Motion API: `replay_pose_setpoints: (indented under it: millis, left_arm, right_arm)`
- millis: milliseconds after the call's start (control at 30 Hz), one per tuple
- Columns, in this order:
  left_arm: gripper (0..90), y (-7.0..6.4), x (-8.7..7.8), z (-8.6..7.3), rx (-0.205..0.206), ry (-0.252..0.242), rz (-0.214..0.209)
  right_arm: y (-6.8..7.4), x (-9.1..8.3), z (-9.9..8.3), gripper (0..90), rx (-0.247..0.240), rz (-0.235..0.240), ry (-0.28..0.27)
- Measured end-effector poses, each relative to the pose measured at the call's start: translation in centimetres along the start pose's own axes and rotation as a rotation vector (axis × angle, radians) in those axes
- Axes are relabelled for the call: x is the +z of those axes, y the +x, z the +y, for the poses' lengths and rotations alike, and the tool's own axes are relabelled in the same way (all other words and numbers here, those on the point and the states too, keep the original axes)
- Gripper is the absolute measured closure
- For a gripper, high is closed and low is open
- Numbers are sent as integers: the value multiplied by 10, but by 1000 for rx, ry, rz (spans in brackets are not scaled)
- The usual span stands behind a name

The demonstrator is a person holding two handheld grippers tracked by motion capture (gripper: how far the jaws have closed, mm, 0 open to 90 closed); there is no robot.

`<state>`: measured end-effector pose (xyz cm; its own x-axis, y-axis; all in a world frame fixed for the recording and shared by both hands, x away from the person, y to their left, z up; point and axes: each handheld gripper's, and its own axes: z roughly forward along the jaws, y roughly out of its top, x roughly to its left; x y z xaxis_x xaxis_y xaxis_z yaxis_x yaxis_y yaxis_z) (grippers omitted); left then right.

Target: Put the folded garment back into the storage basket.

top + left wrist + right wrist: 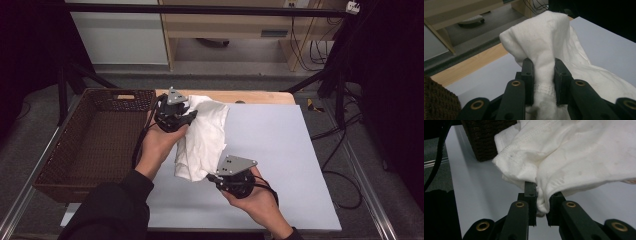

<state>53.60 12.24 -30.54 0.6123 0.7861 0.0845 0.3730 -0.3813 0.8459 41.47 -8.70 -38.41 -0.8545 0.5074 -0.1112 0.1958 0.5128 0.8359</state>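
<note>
A crumpled white cloth (205,135) hangs between my two grippers above the pale grey mat (280,150). My left gripper (192,114) is at the cloth's far end, beside the basket. In the left gripper view that gripper (544,72) is shut on a bunched fold of the white cloth (544,42). My right gripper (212,176) holds the near lower end. In the right gripper view it (543,197) pinches a hemmed edge of the cloth (574,157). A hand grips each gripper from below.
A dark brown wicker basket (70,150) stands on the left edge of the table, close to the left hand. The wooden table edge (260,96) shows behind the mat. Cables and black stand legs (340,80) are on the floor at the right.
</note>
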Motion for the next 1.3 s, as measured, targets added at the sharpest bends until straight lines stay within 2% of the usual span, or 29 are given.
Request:
replay_pose_setpoints:
  millis: [400, 733, 1033, 1300]
  left_arm:
    - [742, 22, -14, -3, -11, 3, 37]
    - [742, 46, -27, -4, -32, 0, 59]
    - [741, 71, -31, -5, -51, 4, 73]
    - [741, 91, -26, -7, -69, 15, 82]
  right_arm:
    - [6, 17, 17, 817, -13, -15, -5]
    - [10, 31, 36, 816, -20, -21, -26]
    - [6, 44, 52, 816, -25, -19, -47]
    - [2, 58, 65, 816, -45, -21, -44]
